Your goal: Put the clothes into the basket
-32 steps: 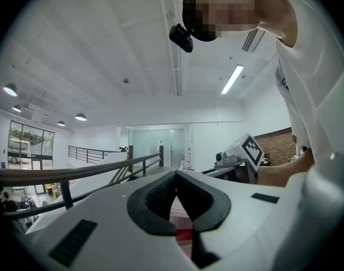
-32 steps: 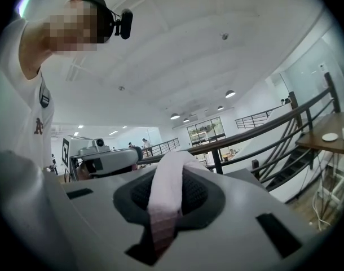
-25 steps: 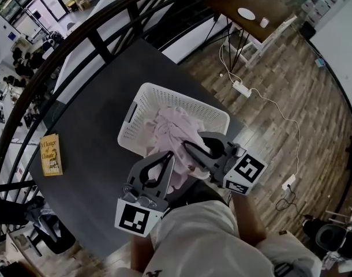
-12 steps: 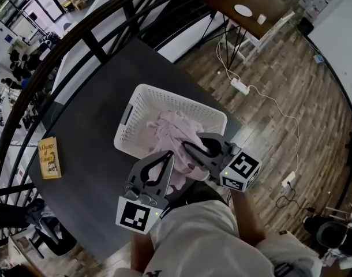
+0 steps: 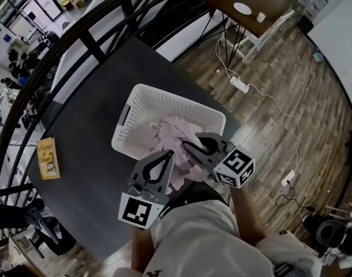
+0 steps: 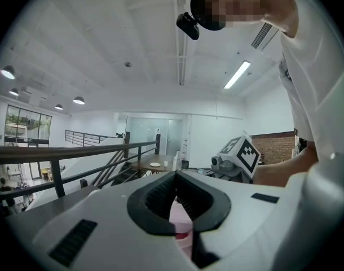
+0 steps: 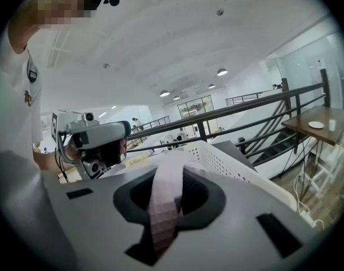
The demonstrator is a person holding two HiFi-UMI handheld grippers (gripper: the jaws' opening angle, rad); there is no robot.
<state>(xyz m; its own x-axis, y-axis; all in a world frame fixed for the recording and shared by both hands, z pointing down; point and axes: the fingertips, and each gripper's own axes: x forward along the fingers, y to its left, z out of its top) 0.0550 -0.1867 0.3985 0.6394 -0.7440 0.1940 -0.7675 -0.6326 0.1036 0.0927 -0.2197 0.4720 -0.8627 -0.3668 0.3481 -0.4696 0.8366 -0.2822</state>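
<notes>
In the head view, my left fingers (image 5: 167,156) and my right fingers (image 5: 206,137) each pinch the pink garment (image 5: 175,134) at lower centre. Most of the garment lies bunched in the white basket (image 5: 142,94), but its near part hangs over the rim towards me. I judge I should carry both pinches forward past that near wall and sink them low before letting go, so that no tail hangs outside. A yellow book (image 5: 47,157) lies at the left of the dark worktop (image 5: 86,137), well apart from the basket. A power strip (image 5: 240,88) and its cable lie on the floor at upper right. Only the basket's near wall stands in my way.

In the left gripper view, the fingers are pressed onto a pink fold (image 6: 182,228) at bottom centre.

In the right gripper view, a strip of the cloth (image 7: 162,208) runs up between the clamped fingers. The basket's holed wall (image 7: 231,164) stands just beyond, at centre right.
</notes>
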